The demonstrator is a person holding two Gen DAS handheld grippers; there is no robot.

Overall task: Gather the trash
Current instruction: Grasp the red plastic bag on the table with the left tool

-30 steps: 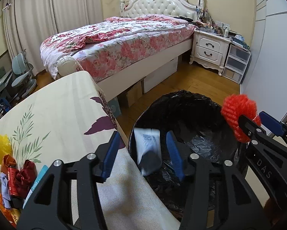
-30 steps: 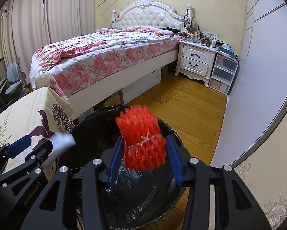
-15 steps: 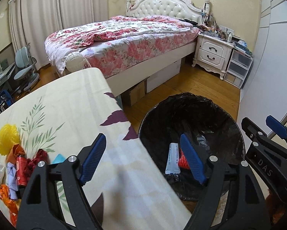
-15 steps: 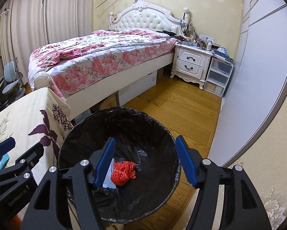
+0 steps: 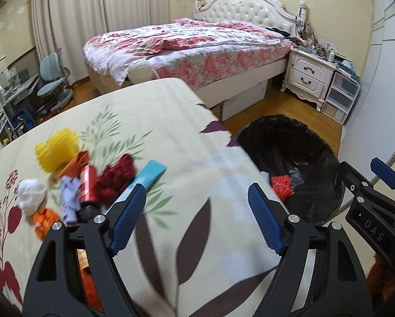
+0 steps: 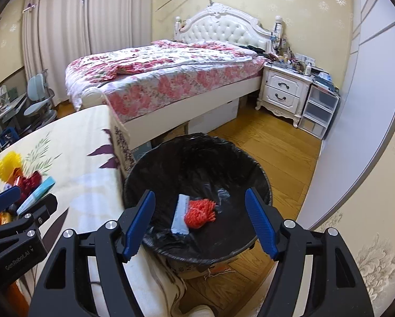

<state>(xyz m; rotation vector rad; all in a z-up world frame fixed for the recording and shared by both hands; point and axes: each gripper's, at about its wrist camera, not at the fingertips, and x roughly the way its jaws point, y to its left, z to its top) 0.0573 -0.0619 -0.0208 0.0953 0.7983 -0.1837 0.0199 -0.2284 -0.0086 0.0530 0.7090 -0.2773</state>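
Observation:
A black-lined trash bin (image 6: 263,185) stands on the floor beside the table; it also shows in the left wrist view (image 5: 329,158). Inside lie a red mesh ball (image 6: 200,212) and a white-blue packet (image 6: 180,214). My right gripper (image 6: 200,224) is open and empty above the bin. My left gripper (image 5: 197,216) is open and empty over the table (image 5: 197,185). A trash pile lies on the table's left: yellow mesh (image 5: 56,149), red can (image 5: 88,183), dark red mesh (image 5: 117,174), teal packet (image 5: 144,178), white wad (image 5: 31,196), orange wrapper (image 5: 44,220).
A bed (image 6: 165,79) with a floral cover stands behind the table. A white nightstand (image 6: 284,92) and plastic drawers (image 6: 319,111) line the far wall. A desk chair (image 5: 53,84) is at the far left. Wooden floor (image 6: 276,145) surrounds the bin.
Both grippers opened and dropped the packet and the red mesh ball into the bin. My left gripper has since swung left, over the table toward the trash pile.

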